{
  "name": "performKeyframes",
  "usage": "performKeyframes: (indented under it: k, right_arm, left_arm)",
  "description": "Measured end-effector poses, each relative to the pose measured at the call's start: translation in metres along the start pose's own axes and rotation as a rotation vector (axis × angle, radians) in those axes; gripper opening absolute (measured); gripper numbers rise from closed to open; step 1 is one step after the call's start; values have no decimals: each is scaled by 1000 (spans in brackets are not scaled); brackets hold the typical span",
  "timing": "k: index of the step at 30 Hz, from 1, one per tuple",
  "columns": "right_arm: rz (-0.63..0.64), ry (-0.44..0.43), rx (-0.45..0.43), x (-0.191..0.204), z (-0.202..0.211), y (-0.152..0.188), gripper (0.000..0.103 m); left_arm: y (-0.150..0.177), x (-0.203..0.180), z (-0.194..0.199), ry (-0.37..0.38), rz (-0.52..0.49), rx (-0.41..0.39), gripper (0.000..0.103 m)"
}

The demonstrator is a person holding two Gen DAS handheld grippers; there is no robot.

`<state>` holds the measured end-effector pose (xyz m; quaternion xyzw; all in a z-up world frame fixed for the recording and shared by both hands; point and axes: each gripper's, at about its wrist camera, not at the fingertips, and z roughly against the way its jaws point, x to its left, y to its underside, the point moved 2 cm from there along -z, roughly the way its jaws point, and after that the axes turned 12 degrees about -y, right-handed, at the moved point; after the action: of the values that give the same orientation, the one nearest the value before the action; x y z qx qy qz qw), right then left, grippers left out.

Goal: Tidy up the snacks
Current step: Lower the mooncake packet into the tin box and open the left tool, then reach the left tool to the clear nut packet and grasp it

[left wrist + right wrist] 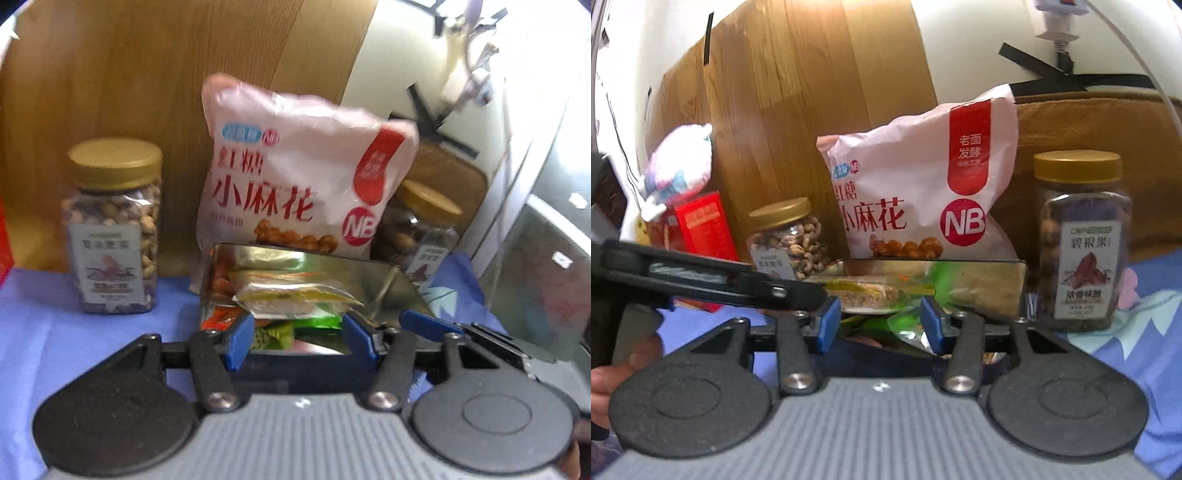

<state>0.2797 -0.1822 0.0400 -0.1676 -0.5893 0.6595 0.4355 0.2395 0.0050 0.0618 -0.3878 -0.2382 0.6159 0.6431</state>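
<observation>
An open metal tin (pixel 399 288) (pixel 982 280) stands on the blue cloth and holds several small snack packets (pixel 295 295). My left gripper (pixel 300 341) hovers over the tin's near edge, open, its blue pads apart with nothing pressed between them. My right gripper (pixel 880 325) is at the same edge from the right, also open, and a green packet (pixel 908 325) lies in the tin just beyond its right pad. Behind the tin a pink snack bag (pixel 295 177) (pixel 923 192) leans upright. Flanking it are a cashew jar (pixel 114 229) (pixel 786 240) and a pecan jar (pixel 421 229) (pixel 1082 243).
A wooden board (pixel 147 74) and a cream wall close off the back. At the far left a red box (pixel 701 229) carries a pink-and-white pouch (pixel 679 162). The blue cloth (pixel 37 325) covers the table. A hand (pixel 605 384) shows at the lower left.
</observation>
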Motion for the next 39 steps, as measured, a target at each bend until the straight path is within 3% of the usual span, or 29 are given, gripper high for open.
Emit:
performKeyframes:
  k: [4, 9, 12, 17, 21, 24, 25, 28, 32, 34, 37, 39]
  right_arm:
    - [-90, -54, 15, 6, 28, 11, 51]
    - [-272, -166, 145, 16, 68, 57, 51]
    - [-364, -186, 200, 23, 98, 87, 51]
    - [-436, -169, 212, 38, 140, 114, 52]
    - [-414, -219, 257, 60, 140, 121, 51]
    - [-343, -258, 294, 84, 127, 123, 41]
    - [-333, -272, 307, 89, 120, 124, 35]
    - [-282, -303, 329, 107, 104, 124, 32]
    - [-229, -389, 366, 133, 73, 122, 33]
    - [-175, -437, 390, 148, 57, 122, 33]
    - [-109, -445, 405, 158, 54, 118, 34]
    - [-138, -463, 419, 150, 62, 117, 34]
  left_arm:
    - [27, 2, 37, 45, -27, 17, 54]
    - [88, 1, 61, 166, -60, 187, 54]
    - [119, 0, 70, 250, -56, 272, 54]
    - [150, -3, 85, 330, -44, 317, 54]
    - [163, -2, 89, 362, -16, 331, 48]
    - [167, 2, 92, 359, 4, 340, 37]
    - [169, 5, 94, 362, 14, 344, 37]
    - [164, 17, 96, 310, 40, 313, 37]
    - [148, 34, 94, 231, 61, 246, 37]
    - [139, 42, 91, 149, 83, 222, 37]
    - [131, 59, 99, 149, 139, 193, 42]
    - [129, 70, 111, 140, 146, 168, 45]
